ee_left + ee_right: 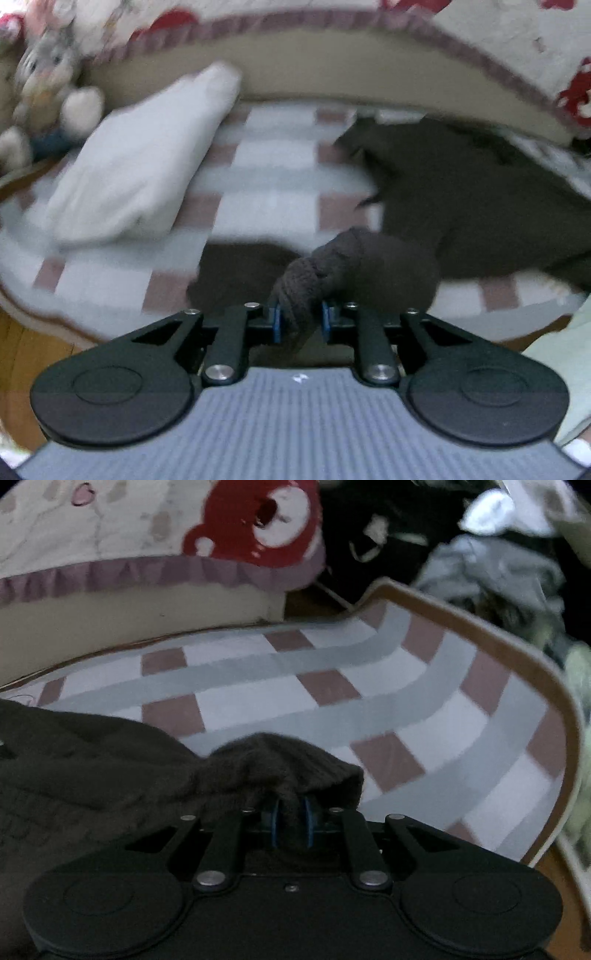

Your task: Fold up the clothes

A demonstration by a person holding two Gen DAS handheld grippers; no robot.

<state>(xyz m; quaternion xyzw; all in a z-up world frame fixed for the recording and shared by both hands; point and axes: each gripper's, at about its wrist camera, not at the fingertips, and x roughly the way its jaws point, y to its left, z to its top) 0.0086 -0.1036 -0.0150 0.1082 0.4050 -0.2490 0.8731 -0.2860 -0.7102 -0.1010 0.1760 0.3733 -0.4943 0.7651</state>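
Observation:
A dark brown knitted garment (461, 206) lies spread on the checked mat (266, 173), mostly to the right in the left wrist view. A bunched, rope-like fold of it (314, 273) runs down between the blue pads (275, 319) of my left gripper (300, 318), which is shut on it. In the right wrist view the same brown garment (92, 768) fills the lower left, and a hump of its edge (280, 768) sits in my right gripper (291, 823), whose blue pads (308, 821) pinch the cloth.
A folded white garment (140, 162) lies on the mat's left part. A stuffed toy (48, 81) sits at the far left. A bed with a frilled cover (147, 576) borders the mat's far side. A heap of loose clothes (491, 565) lies beyond the mat's brown-edged corner (517, 646).

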